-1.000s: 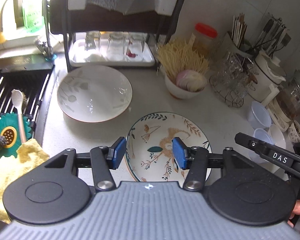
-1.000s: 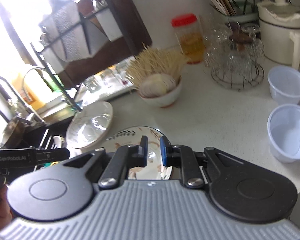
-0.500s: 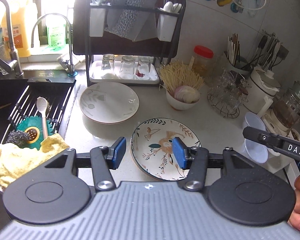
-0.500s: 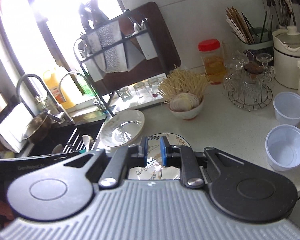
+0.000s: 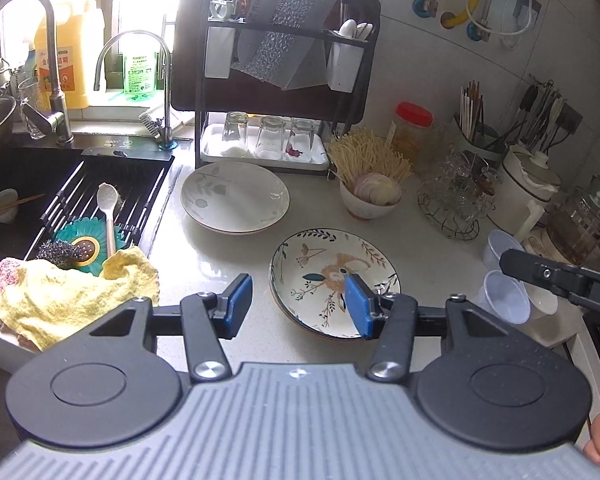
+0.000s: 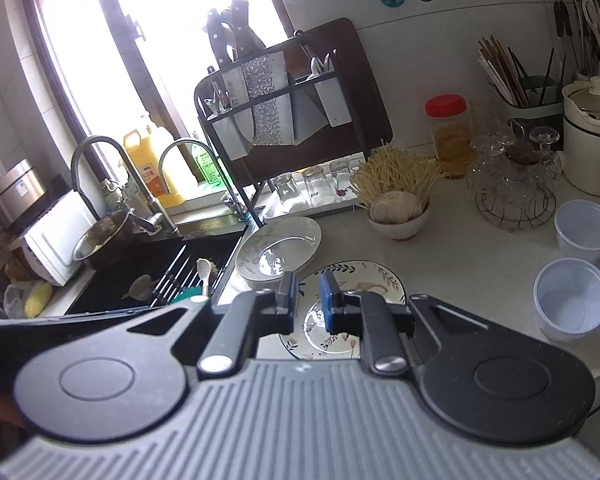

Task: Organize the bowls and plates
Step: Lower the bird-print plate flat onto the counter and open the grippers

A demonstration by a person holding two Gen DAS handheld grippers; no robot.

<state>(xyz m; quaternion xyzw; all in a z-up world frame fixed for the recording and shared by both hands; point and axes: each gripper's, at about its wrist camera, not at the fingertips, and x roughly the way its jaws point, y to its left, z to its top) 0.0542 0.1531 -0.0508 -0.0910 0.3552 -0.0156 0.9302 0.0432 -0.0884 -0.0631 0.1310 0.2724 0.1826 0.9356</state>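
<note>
On the pale countertop [image 5: 440, 248] sits the painted plate [image 5: 332, 276], flat, near the front edge, with the white leaf-print plate [image 5: 236, 198] just behind it toward the sink [image 5: 32, 176] — apart or just touching, can't tell. Left gripper [image 5: 298, 306] hangs above the near counter, jaws wide apart, empty. Right gripper [image 6: 306, 300] hovers over the painted plate, jaws nearly together with a thin gap, gripping nothing. Looks like a between-grabs step; next move likely calls for dropping to a plate rim and pinching it for stacking. Gripper bodies hide each plate's near edge — the bowl of noodles [image 5: 370, 196] contents are hard to make out.
</note>
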